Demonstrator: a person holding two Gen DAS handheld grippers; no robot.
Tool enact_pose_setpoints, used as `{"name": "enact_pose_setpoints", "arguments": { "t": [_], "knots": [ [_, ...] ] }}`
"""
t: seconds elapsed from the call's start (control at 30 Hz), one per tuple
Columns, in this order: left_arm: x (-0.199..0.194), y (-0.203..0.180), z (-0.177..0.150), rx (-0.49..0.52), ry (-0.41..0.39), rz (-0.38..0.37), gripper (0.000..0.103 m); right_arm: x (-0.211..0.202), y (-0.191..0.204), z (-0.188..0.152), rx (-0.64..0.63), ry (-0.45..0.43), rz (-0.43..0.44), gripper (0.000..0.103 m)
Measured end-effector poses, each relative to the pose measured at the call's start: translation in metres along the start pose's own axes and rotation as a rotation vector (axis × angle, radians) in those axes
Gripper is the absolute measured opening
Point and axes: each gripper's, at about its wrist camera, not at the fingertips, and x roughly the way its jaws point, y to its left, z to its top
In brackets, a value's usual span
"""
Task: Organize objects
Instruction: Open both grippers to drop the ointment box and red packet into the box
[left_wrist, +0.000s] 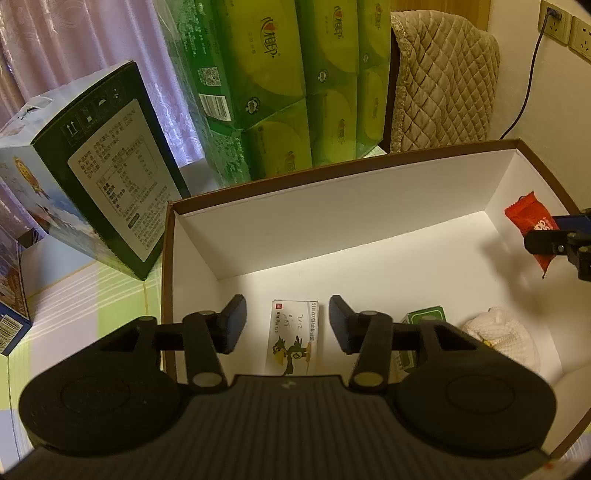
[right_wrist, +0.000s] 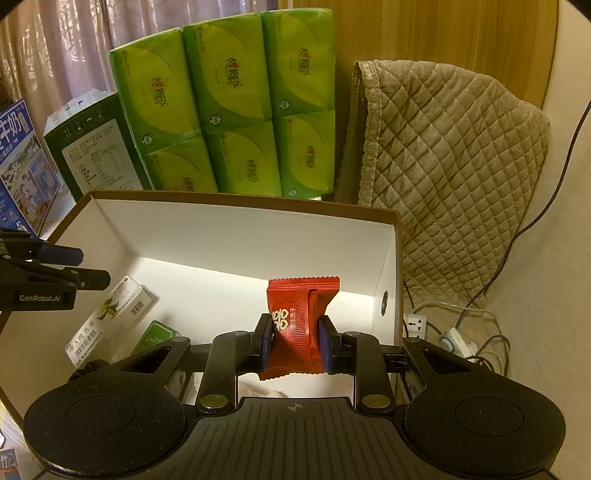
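- Gripping a red snack packet (right_wrist: 301, 325) upright between its blue pads, the right gripper (right_wrist: 294, 341) hangs over the right part of the open white box (right_wrist: 236, 236); its jaws are clamped on the packet's lower half.
- From the left wrist view, the same red snack packet (left_wrist: 532, 225) appears at the box's right wall, pinched by the right gripper (left_wrist: 554, 236).
- The left gripper (left_wrist: 287, 323) holds nothing; its jaws stand apart above the box floor, straddling a white medicine carton (left_wrist: 293, 338) with a bird drawing.
- That white medicine carton (right_wrist: 110, 317) lies flat on the left side of the box floor, with a small green box (right_wrist: 157, 336) just beside it on the right.
- A white cloth-like bundle (left_wrist: 502, 336) sits in the near right corner of the box, next to the small green box (left_wrist: 424, 317).
- Behind the box, a green tissue multipack (right_wrist: 225, 107) stands on the desk (left_wrist: 85, 291), with a dark carton (left_wrist: 110, 162) to its left and a quilted beige cover (right_wrist: 454, 158) to its right.
- A power strip (right_wrist: 415, 325) with cables lies right of the box.
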Motion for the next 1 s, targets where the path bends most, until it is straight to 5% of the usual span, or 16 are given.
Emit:
{"name": "enact_pose_setpoints", "arguments": {
  "t": [0.27, 0.4, 0.47, 0.53, 0.6, 1.0],
  "knots": [
    [-0.003, 0.003, -0.001, -0.011, -0.002, 0.003, 0.051, 0.001, -0.002, 0.003, 0.002, -0.016, 0.006, 0.023],
    [-0.007, 0.005, -0.001, -0.021, -0.009, 0.007, 0.062, -0.003, -0.002, 0.006, 0.016, -0.06, 0.029, 0.023],
    [-0.01, 0.007, -0.001, -0.03, -0.015, 0.003, 0.065, -0.006, -0.003, 0.008, 0.029, -0.083, 0.041, 0.028],
    [-0.014, 0.008, -0.002, -0.036, -0.021, -0.001, 0.071, -0.011, -0.002, 0.01, 0.033, -0.109, 0.04, 0.051],
    [-0.019, 0.007, -0.002, -0.034, -0.033, -0.004, 0.073, -0.018, 0.0, 0.009, 0.036, -0.146, 0.033, 0.064],
    [-0.056, 0.007, -0.009, -0.065, -0.075, -0.023, 0.088, -0.042, 0.002, -0.005, 0.09, -0.117, 0.04, 0.07]
  ]
}}
